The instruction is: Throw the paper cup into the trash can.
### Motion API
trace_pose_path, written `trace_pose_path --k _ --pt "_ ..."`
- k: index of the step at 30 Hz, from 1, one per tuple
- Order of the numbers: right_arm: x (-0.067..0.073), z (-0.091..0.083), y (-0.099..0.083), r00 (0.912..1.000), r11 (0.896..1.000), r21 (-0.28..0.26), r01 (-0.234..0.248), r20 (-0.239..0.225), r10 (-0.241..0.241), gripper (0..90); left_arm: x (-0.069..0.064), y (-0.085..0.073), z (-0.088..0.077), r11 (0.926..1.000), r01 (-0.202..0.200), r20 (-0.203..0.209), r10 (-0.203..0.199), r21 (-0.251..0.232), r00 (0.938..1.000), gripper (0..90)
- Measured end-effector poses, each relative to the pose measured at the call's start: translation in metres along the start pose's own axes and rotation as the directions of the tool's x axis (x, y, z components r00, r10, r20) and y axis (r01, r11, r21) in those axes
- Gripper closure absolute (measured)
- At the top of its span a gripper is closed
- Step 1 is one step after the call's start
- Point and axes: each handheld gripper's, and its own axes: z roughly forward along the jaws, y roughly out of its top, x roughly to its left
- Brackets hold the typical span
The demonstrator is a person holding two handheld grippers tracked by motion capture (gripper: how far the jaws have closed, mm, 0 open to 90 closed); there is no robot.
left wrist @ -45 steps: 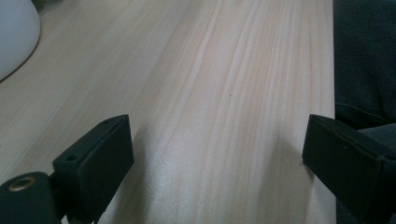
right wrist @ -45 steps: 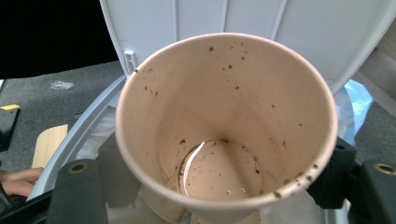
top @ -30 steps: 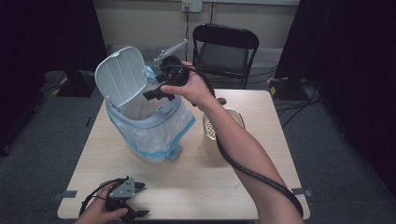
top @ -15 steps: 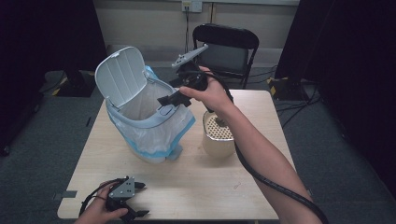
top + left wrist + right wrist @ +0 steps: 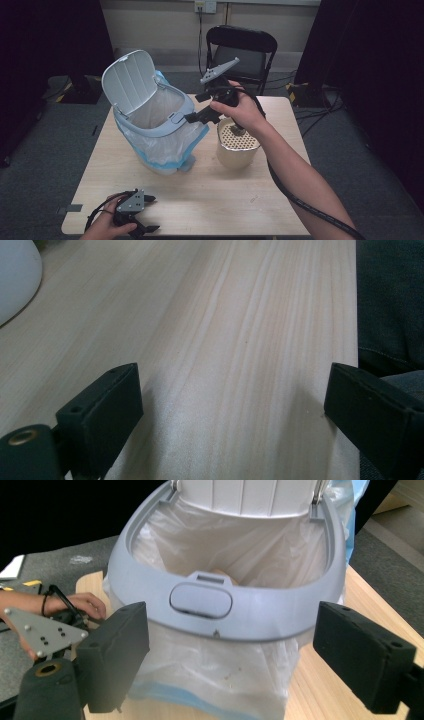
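Bin (image 5: pixel 155 125) stands on the table (image 5: pixel 210 200), lid (image 5: pixel 131 81) raised, bag lining it, beside a perforated cup (image 5: pixel 238 145) | right gripper (image 5: pixel 192 117) hovers just off the bin's front rim, jaws apart, nothing between them | left gripper (image 5: pixel 137 222) rests at the near table edge; jaws wide, nothing held

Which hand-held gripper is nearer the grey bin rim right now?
Right. The right hand-held gripper hovers just off the bin rim, jaws open. The left hand-held gripper rests at the table's near edge.
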Motion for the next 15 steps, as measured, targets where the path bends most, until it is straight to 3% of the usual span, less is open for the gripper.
trace_pose_path --k 11,15 --pt "0.007 -0.010 -0.020 1.0000 1.000 -0.011 0.003 0.004 -0.003 14.4 0.000 0.000 0.000 1.0000 -0.004 0.000 0.004 0.004 1.0000 8.0" --pt "0.007 -0.014 -0.035 1.0000 1.000 0.000 0.003 0.005 -0.003 14.4 0.000 0.000 0.000 1.0000 -0.004 0.000 0.004 0.003 1.0000 8.0"
